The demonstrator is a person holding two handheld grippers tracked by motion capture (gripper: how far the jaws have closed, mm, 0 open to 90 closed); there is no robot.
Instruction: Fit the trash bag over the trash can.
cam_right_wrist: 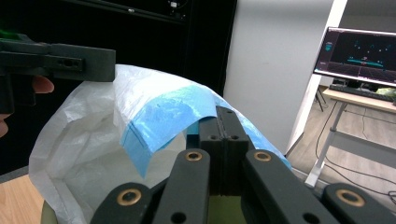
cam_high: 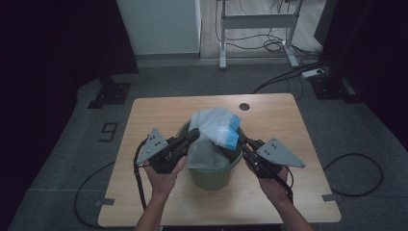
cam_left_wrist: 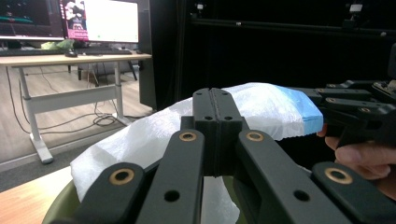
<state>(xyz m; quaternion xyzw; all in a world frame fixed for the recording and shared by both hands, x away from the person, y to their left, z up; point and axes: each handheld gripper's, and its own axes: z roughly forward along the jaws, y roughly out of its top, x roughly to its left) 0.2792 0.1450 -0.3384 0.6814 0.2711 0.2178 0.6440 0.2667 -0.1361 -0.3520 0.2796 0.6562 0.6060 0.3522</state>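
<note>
A white plastic bag (cam_high: 211, 126) with a blue band at its mouth (cam_right_wrist: 159, 109) stands up out of a green bin (cam_high: 211, 174) on the wooden table (cam_high: 284, 125). My left gripper (cam_high: 194, 132) comes in from the left, its jaws pressed together at the bag's white edge (cam_left_wrist: 154, 130). From the right, my right gripper (cam_high: 240, 139) has its jaws shut at the blue band. In the left gripper view the jaw tips (cam_left_wrist: 216, 93) meet against the film. In the right gripper view the shut tips (cam_right_wrist: 225, 112) sit under the blue fold.
A round hole (cam_high: 244, 106) is in the table's far edge. Beyond the table are a desk frame (cam_high: 257, 21), a power strip with cables (cam_high: 312, 73) and a black stand base (cam_high: 109, 94) on the grey floor. A cable loop (cam_high: 356, 173) lies at the right.
</note>
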